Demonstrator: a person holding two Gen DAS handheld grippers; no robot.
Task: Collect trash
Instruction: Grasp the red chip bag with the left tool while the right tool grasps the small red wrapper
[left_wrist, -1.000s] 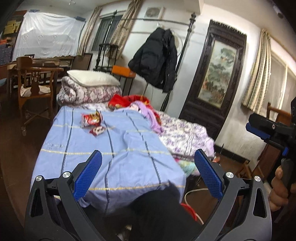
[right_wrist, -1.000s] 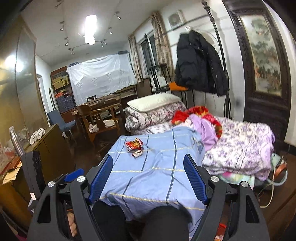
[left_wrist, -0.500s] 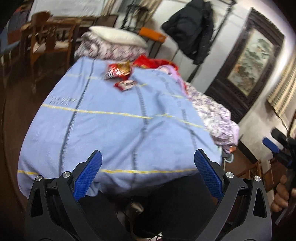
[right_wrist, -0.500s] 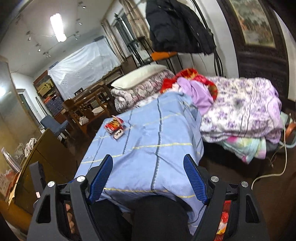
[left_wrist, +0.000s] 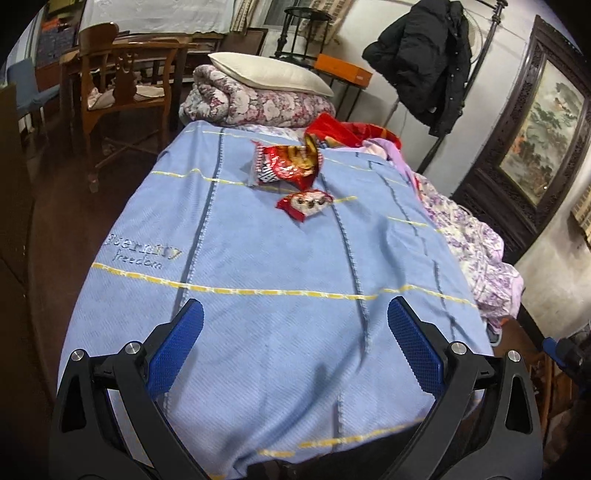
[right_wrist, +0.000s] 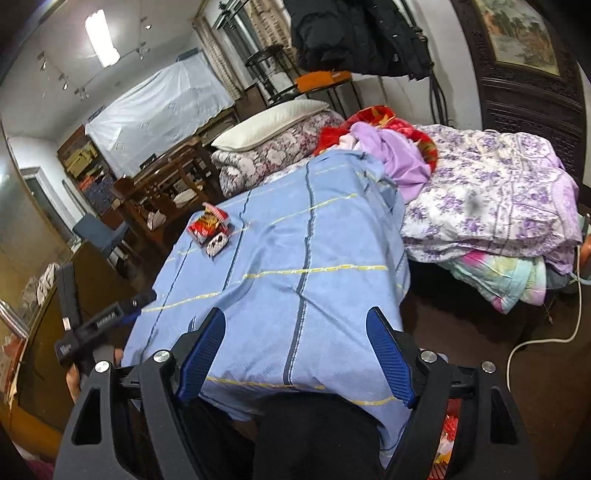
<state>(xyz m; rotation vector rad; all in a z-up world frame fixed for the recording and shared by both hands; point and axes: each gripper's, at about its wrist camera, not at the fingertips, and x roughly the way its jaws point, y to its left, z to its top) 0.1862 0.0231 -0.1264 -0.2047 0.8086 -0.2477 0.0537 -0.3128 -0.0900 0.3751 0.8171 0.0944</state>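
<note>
Trash lay on blue blanket: large red snack wrapper (left_wrist: 286, 164), small red wrapper (left_wrist: 306, 204) just beside it, nearer me. Both sat well ahead of left tongs (left_wrist: 295, 347), slightly up-centre; small wrapper's long axis ran crosswise. I held left tongs wide open, empty. Right tongs (right_wrist: 295, 354) likewise wide open, empty, wrappers (right_wrist: 210, 230) far ahead-left. Left hand judged nearer. Nothing obstructed path; folded quilt (left_wrist: 258, 103), clothes beyond.

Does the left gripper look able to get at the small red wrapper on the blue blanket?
Probably yes: the left gripper is open, and only bare blanket lies before the small wrapper.
</note>
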